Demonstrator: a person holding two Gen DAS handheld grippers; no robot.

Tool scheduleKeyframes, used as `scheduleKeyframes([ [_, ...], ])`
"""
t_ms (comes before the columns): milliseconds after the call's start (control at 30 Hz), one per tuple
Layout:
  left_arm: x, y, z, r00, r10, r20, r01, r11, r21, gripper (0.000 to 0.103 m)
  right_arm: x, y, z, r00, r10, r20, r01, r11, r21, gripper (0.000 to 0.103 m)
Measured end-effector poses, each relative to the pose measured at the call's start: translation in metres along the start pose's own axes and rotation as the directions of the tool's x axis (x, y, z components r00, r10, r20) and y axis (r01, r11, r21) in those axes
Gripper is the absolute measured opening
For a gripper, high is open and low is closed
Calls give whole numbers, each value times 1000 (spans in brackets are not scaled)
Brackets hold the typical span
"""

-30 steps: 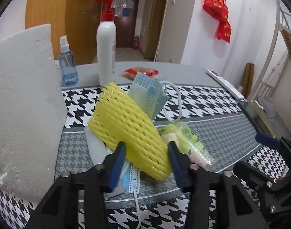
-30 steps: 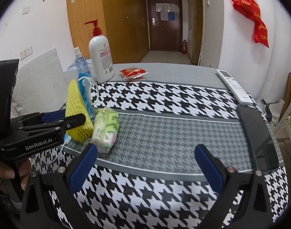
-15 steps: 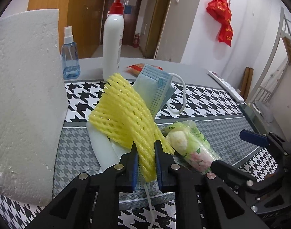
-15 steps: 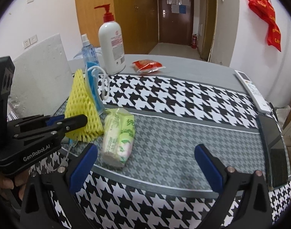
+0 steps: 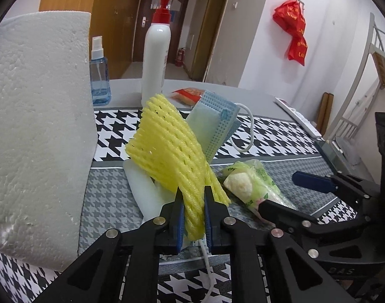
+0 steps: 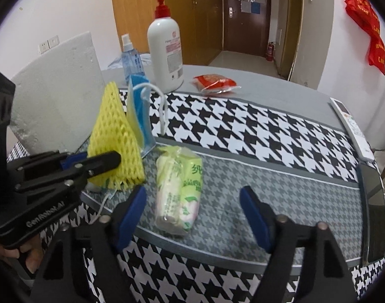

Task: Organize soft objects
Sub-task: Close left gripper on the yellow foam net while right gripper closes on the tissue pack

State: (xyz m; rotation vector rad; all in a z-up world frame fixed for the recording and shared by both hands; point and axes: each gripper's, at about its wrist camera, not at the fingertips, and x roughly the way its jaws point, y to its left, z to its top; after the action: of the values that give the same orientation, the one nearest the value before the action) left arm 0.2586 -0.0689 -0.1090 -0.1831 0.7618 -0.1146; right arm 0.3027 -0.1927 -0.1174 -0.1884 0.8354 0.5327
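Note:
My left gripper (image 5: 193, 202) is shut on a yellow foam net sleeve (image 5: 172, 149), pinched together with a blue face mask (image 5: 212, 123) behind it; both tilt up off the table. They also show in the right wrist view, sleeve (image 6: 114, 136) and mask (image 6: 138, 111), with the left gripper (image 6: 111, 160) clamped on them. A green tissue pack (image 6: 178, 189) lies on the grey houndstooth cloth between the fingers of my open right gripper (image 6: 192, 202), near the left finger. The pack shows in the left wrist view (image 5: 250, 184) beside the right gripper (image 5: 286, 192).
A white foam block (image 5: 38, 126) stands at the left. A white pump bottle (image 6: 166, 50), a blue spray bottle (image 6: 131, 60) and a red packet (image 6: 215, 82) stand behind. A remote (image 6: 351, 126) and a dark phone (image 6: 374, 207) lie at the right edge.
My left gripper closed on the yellow sleeve and mask and tilted them up. My right gripper moved forward so its open fingers sit either side of the tissue pack.

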Motion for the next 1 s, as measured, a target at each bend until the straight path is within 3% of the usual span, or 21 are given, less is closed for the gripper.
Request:
scheduleKeyframes([
  [133,-3,1,0,1000,-7,1,7,1000,6,14,3,1,0,1000,9,-14,-9,1000,-3,68],
  [233,-4,1,0,1000,-6,5,6,1000,8,14,7,2,0,999,23,-32,-23,1000,-10,54],
  [467,-3,-3,0,1000,-7,7,6,1000,21,13,10,2,-1,999,5,-47,-6,1000,-19,40],
  [633,0,-4,1,1000,-24,-8,24,1000,14,13,16,4,0,998,3,-66,-5,999,-36,40],
  [733,1,-4,1,1000,-26,-9,26,1000,10,13,20,4,-1,998,2,-69,-4,999,-37,31],
  [1000,-15,-10,1,999,-21,35,20,999,46,12,-2,3,-4,1000,-3,-11,2,1000,-30,29],
])
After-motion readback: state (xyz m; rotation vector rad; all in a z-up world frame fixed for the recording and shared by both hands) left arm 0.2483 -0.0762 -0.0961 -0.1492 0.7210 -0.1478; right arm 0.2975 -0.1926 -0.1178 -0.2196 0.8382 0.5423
